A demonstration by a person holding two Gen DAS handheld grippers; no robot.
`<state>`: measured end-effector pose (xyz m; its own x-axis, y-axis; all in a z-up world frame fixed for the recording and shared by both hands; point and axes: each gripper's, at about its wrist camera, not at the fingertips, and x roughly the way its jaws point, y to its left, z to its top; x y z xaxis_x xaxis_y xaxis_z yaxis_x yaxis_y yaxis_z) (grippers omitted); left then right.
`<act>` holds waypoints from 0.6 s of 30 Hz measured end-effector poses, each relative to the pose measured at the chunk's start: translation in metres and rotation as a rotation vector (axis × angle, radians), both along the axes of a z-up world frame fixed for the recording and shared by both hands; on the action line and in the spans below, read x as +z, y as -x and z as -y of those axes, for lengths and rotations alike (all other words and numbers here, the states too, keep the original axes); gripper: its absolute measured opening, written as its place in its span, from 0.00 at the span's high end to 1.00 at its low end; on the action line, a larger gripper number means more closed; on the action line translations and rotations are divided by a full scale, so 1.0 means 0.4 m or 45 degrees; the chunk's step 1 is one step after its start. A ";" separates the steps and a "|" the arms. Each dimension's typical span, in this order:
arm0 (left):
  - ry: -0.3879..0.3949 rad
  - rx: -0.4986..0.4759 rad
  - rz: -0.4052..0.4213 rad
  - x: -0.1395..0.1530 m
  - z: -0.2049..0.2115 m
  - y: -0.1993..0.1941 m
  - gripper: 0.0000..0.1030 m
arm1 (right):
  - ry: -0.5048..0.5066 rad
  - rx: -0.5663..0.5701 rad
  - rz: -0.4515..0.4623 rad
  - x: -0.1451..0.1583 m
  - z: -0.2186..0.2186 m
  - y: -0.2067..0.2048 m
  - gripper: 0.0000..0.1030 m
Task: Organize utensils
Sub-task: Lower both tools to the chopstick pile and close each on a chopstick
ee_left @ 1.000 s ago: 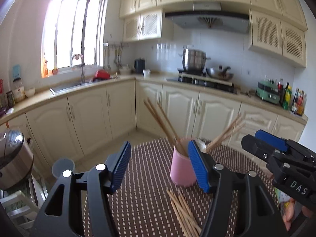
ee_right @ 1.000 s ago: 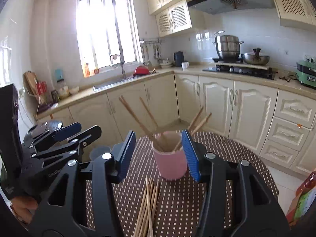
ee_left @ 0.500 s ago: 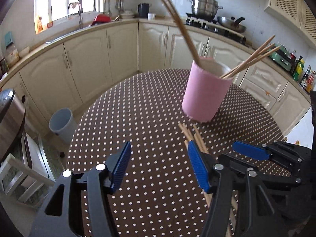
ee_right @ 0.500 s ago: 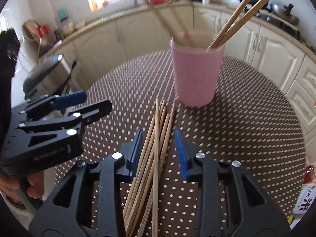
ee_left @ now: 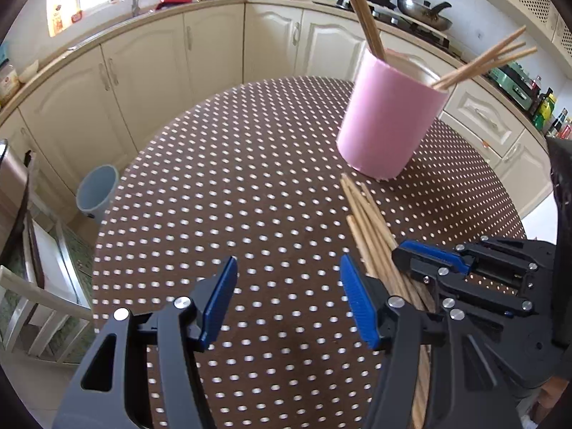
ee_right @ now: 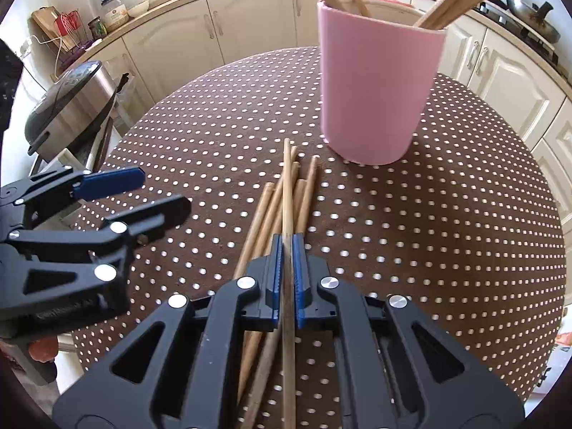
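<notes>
A pink cup [ee_left: 389,121] [ee_right: 375,89] stands on the round dotted tablecloth [ee_left: 232,178] with several chopsticks leaning out of it. A loose bundle of wooden chopsticks [ee_left: 364,214] [ee_right: 271,211] lies in front of the cup. My right gripper [ee_right: 287,250] [ee_left: 400,254] sits low over the bundle, its jaws closing tight, and the blue pads press on a single chopstick [ee_right: 287,178] that points at the cup. My left gripper [ee_left: 287,268] [ee_right: 164,191] hangs open over bare cloth to the left of the bundle, with nothing between its fingers.
A grey bin [ee_left: 94,193] and a white chair [ee_left: 28,286] stand on the floor left of the table. A rice cooker [ee_right: 68,100] sits beyond the left edge. Cream cabinets [ee_left: 150,71] ring the room behind.
Both grippers came down and tipped toward the table. The right jaws went from wide apart to shut on one chopstick of the bundle. The left jaws kept their gap.
</notes>
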<state>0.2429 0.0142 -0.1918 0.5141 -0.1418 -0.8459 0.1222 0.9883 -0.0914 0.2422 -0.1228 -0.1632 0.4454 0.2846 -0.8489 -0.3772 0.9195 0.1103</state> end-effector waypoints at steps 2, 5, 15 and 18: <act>0.002 -0.022 -0.025 -0.012 0.024 -0.006 0.42 | -0.029 -0.012 -0.005 0.003 0.024 0.003 0.93; -0.004 -0.041 -0.073 -0.031 0.059 -0.018 0.42 | -0.061 -0.036 -0.010 0.009 0.074 0.012 0.93; -0.082 -0.025 -0.139 -0.043 0.120 -0.063 0.42 | -0.137 -0.074 -0.034 0.021 0.184 0.027 0.93; -0.083 -0.017 -0.167 -0.042 0.127 -0.078 0.42 | -0.145 -0.075 -0.039 0.018 0.176 0.021 0.93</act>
